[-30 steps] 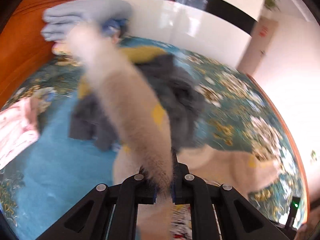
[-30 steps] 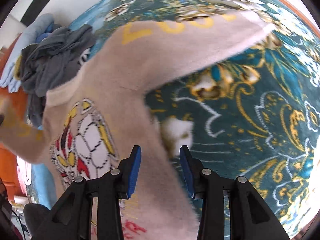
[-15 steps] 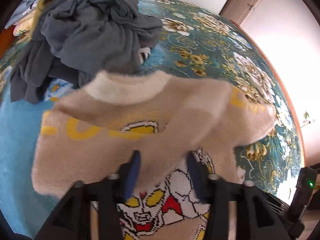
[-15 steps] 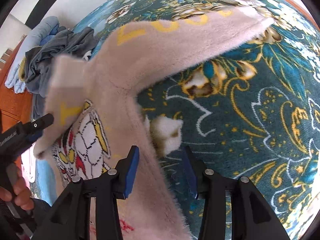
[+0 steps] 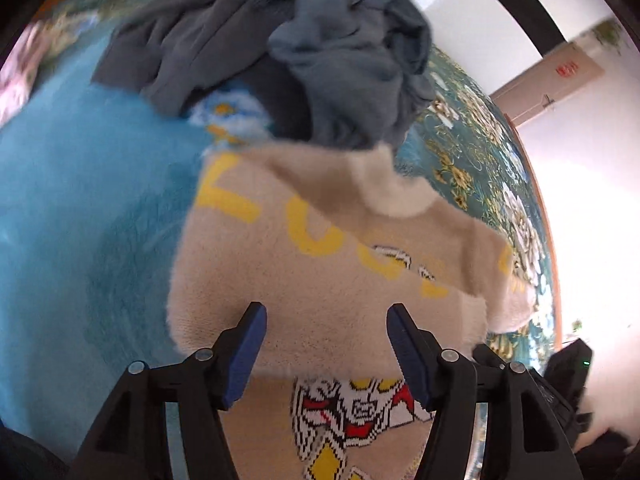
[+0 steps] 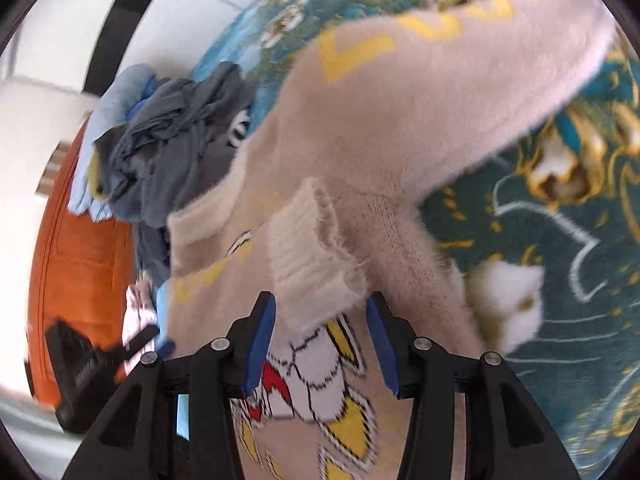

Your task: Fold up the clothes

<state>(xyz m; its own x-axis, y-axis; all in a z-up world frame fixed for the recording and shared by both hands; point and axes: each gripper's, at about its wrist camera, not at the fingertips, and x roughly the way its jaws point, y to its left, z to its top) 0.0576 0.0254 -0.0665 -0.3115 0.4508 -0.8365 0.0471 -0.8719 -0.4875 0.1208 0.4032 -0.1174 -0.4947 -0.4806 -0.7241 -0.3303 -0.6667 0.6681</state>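
Note:
A fuzzy beige sweater (image 5: 320, 280) with yellow letters and a cartoon figure lies on the patterned bedspread. One sleeve is folded across its chest. My left gripper (image 5: 324, 320) is open and empty just above that folded sleeve. In the right wrist view the sweater (image 6: 380, 120) spreads away, its other sleeve stretched to the upper right. The ribbed cuff (image 6: 312, 256) of the folded sleeve lies just ahead of my right gripper (image 6: 322, 312), which is open and empty.
A heap of grey clothes (image 5: 320, 52) lies beyond the sweater's collar, also in the right wrist view (image 6: 180, 140). An orange wooden headboard (image 6: 80, 240) stands behind it. The left gripper's black body (image 6: 88, 364) shows at lower left. A white wall rises past the bed edge.
My left gripper has let go of the sleeve it carried, opened, and the sleeve now lies across the sweater's chest. My right gripper stayed open and has shifted toward the cuff.

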